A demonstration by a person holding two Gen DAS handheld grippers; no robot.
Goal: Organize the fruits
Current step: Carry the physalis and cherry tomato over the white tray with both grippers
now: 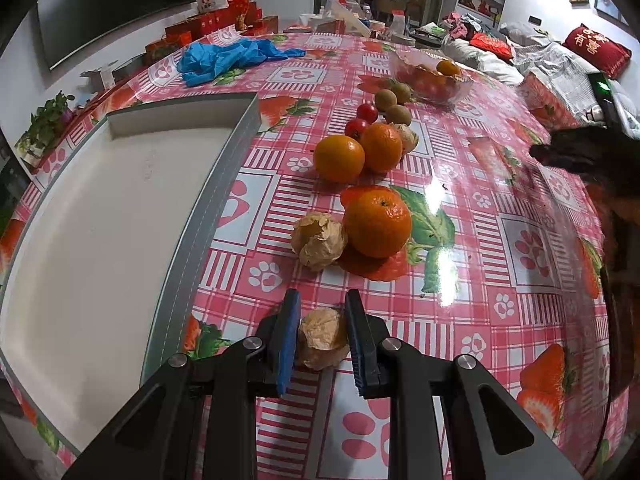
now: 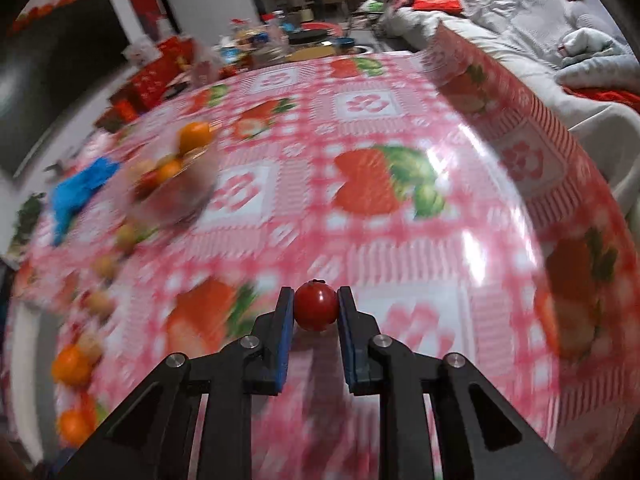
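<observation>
Left gripper (image 1: pixel 322 338) pinching a papery, crinkled husk fruit (image 1: pixel 322 338) just beside the smooth white tray (image 1: pixel 120 208). Right gripper (image 2: pixel 316 307) clamped on a glossy round cherry tomato (image 2: pixel 316 307), mid-tabletop w/ shiny checked cloth (image 2: pixel 400 280).

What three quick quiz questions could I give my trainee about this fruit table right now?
1. True or false: the left tool is shut on a papery husked fruit.
2. What does the right tool grip? A) an orange B) a small red tomato C) a blue glove
3. Fill in: the big white tray in the left wrist view holds ____ fruit.

Key
1. True; both pads press its sides.
2. B; the tomato sits between the pads above the tablecloth.
3. No; the oranges lie on the cloth beside it.
</observation>
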